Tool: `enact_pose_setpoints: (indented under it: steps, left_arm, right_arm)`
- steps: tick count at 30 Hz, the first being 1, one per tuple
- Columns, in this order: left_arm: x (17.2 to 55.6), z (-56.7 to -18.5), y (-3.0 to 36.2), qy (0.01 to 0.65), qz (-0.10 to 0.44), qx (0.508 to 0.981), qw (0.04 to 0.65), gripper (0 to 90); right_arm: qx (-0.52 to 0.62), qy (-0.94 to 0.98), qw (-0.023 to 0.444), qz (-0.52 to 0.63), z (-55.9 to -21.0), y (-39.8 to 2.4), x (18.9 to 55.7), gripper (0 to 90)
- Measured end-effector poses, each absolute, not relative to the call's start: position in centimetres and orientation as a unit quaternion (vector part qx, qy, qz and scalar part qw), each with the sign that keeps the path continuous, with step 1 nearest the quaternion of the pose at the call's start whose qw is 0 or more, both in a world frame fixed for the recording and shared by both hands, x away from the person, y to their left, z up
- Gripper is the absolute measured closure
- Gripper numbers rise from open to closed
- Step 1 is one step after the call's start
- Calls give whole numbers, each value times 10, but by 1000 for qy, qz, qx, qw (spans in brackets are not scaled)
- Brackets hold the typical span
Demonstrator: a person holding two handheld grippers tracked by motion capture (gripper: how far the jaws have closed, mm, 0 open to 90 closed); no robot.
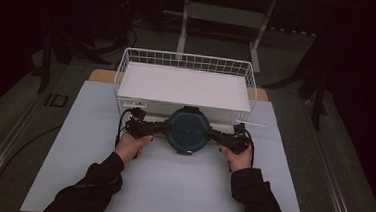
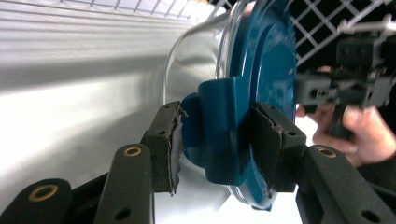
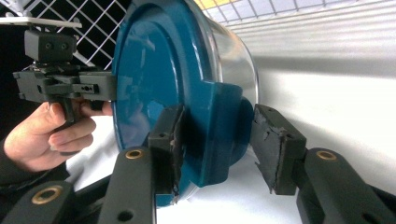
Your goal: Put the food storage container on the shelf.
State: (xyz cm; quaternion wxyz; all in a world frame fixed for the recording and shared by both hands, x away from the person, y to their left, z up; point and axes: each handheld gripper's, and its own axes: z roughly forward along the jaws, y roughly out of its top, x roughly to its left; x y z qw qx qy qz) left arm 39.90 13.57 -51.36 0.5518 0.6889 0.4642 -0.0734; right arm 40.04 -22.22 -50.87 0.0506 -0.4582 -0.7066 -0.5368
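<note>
Dim floor and dark stands ring a desk [image 1: 120, 181] topped with a smooth, matte white sheet. At its far edge sits a white wire basket [image 1: 129, 62], an open grid of thin rods, lined with a flat white panel.

Just in front of the basket stands a round container [image 1: 188, 131]: a clear, glassy bowl with curved walls under a glossy teal plastic lid. The lid is a shallow stepped disc with a thick, squared clip tab folding down over the rim on each side.

The left gripper [image 2: 217, 144] comes at it from the left side. Its black jaws, faced with rough, chipped rubber pads [image 2: 266, 140], are closed on the left tab [image 2: 219, 130], both pads pressing on the plastic.

The right gripper [image 3: 217, 144] comes from the opposite side. Its jaws straddle the right tab [image 3: 219, 126]; the pad on the lid side touches it, while the other pad [image 3: 275, 144] stands slightly apart from the tab, so the hold looks loose.

Bare hands in dark sleeves [image 1: 95, 180] grip both tools, and thin black cables trail from them.
</note>
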Motion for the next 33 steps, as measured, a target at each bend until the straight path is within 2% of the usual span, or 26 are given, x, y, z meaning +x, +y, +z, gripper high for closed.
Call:
enact_pose_setpoints:
  steps: [6,8,13,20,23,26,28,33]
  left_arm:
    - [399,-517,136,473,-78,682,552,499]
    - [399,-516,136,467,-33,693,548,480]
    - [399,-510,133,476,-1,698,534,476]
    - [400,-511,133,478,3,697,534,419]
    - [397,-508,132,470,1,706,530,433]
    - [391,-506,131,460,-11,708,535,319]
    - [385,-505,131,450,-25,707,545,292]
    - [373,-500,130,434,-18,719,543,159]
  right_arm:
    - [-456,-709,10,-538,-505,-217,399,550]
    - [-451,-709,-3,-542,-506,-216,401,538]
    - [-456,-703,-12,-545,-506,-214,402,527]
    - [-472,-706,-32,-527,-500,-208,405,483]
    - [-465,-711,-43,-526,-498,-208,403,460]
    - [-466,-715,-47,-519,-492,-207,395,425]
    - [-457,-719,-64,-519,-489,-206,391,422]
    - [-444,-724,-68,-524,-479,-203,377,418]
